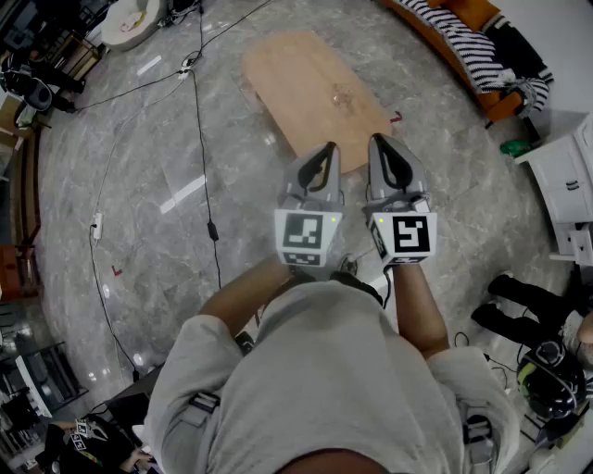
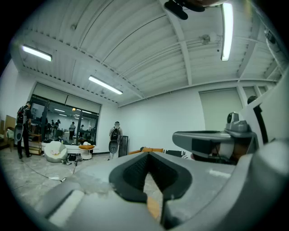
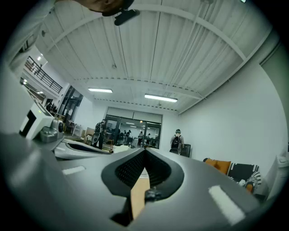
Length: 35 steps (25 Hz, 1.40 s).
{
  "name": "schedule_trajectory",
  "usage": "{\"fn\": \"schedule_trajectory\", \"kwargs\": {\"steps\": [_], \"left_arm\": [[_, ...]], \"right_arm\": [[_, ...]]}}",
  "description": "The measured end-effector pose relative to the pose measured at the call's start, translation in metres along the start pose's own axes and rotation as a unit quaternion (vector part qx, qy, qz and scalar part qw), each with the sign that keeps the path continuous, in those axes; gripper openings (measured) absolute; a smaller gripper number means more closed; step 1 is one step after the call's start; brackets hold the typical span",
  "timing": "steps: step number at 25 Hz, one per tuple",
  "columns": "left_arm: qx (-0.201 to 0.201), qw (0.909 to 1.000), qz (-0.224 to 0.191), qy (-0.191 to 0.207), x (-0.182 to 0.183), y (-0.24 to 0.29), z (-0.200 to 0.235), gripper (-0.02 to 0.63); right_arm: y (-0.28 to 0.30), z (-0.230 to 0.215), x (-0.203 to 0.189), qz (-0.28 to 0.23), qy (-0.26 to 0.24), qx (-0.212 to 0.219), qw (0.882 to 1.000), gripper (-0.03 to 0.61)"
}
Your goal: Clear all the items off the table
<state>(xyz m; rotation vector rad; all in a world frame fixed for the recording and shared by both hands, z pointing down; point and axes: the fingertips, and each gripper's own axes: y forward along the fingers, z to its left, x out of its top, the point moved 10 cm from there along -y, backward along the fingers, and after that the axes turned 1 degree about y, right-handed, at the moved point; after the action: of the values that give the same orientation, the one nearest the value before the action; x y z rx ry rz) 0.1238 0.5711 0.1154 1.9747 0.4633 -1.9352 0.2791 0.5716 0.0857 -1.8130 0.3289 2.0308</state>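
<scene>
striped sofa (image 1: pixel 463 44) | floor cable (image 1: pixel 212 230) | white cabinet (image 1: pixel 559 180) | beanbag (image 1: pixel 130 23)

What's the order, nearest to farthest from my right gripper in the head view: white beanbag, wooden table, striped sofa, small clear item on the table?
From the right gripper:
1. Wooden table, just ahead, its near end by the jaw tips.
2. Small clear item, on the table, ahead and slightly left.
3. Striped sofa, beyond the table, to the right.
4. White beanbag, far off at the left.

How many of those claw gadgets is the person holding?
2. The left claw and the right claw are held side by side, both closed and empty, pointing toward the wooden table. No others show.
</scene>
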Motion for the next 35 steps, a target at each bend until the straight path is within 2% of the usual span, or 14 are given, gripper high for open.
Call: {"fn": "schedule_trajectory", "kwargs": {"steps": [8,14,21,27,31,35], "left_arm": [[-0.006,1.0,0.005,-0.001,-0.011,-0.046,0.044,0.02],[-0.001,0.9997,0.019,-0.013,-0.019,-0.037,0.056,0.02],[-0.003,0.9991,0.035,-0.024,-0.039,-0.06,0.085,0.02],[0.008,0.9979,0.05,-0.04,-0.053,-0.059,0.109,0.02],[0.014,0.9971,0.058,-0.047,-0.059,-0.046,0.127,0.02],[0.023,0.996,0.072,-0.047,-0.068,-0.015,0.148,0.02]], "right_arm": [[0.006,0.064,-0.003,0.011,0.004,-0.004,1.0,0.006],[0.017,0.061,-0.009,-0.005,0.016,0.01,1.0,0.006],[0.026,0.084,-0.025,0.02,0.024,-0.01,0.999,0.006],[0.043,0.089,-0.029,0.022,0.023,0.002,0.999,0.006],[0.069,0.091,-0.034,0.02,0.029,0.013,0.999,0.006],[0.107,0.076,-0.054,0.045,0.036,0.011,0.998,0.006]]}}
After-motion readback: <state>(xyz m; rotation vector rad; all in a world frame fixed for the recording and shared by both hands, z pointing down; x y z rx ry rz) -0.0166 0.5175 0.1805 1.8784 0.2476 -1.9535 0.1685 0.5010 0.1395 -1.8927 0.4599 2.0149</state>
